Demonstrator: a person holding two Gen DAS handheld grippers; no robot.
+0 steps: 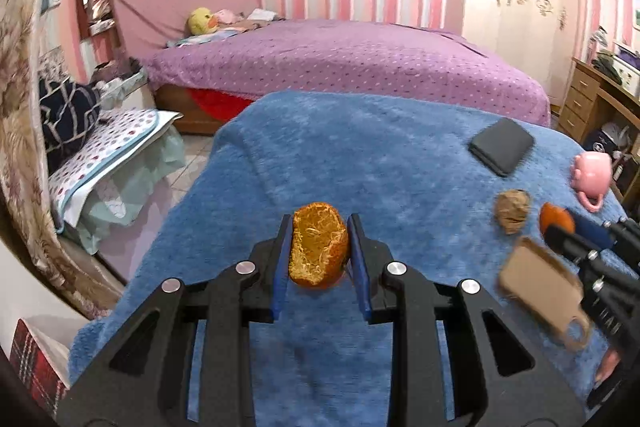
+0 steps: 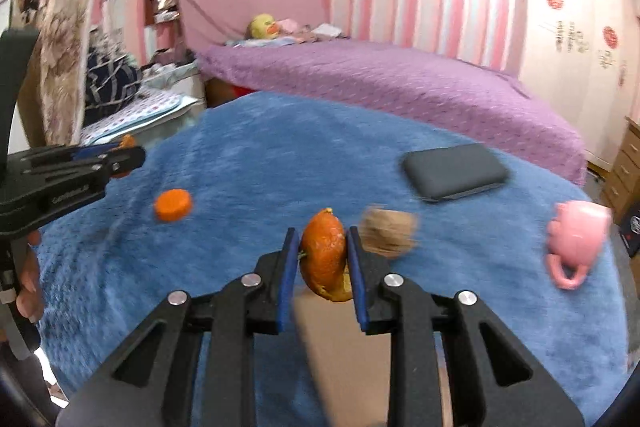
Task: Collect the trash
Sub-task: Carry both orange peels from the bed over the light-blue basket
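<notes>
The left hand-held gripper (image 1: 320, 251) is clamped on a piece of orange peel (image 1: 318, 245), pith side facing the camera, held clear above the blue fleece that covers the worktop (image 1: 360, 147). The right hand-held gripper (image 2: 322, 255) pinches a second orange peel (image 2: 324, 255), rind outward, its blue pads pressed to both sides.

Across the middle and far part of the fleece there is open room. The worktop's far edge curves just before the purple bed (image 2: 400, 83); its left edge drops to a tiled floor beside a stack of folded bedding (image 1: 108, 147). Toward the right edge lie a dark grey case (image 2: 454, 171) and a pink mug (image 2: 576, 243) tipped on its side near the rim. An orange bottle cap (image 2: 173, 205) sits alone at the left, and a brown crumpled lump (image 2: 388, 233) lies just beside the right gripper's pad, blurred, so its material is unclear.

A tan flat card (image 1: 544, 291) shows blurred under the right hand-held gripper, and that gripper's body cuts off its near end.
</notes>
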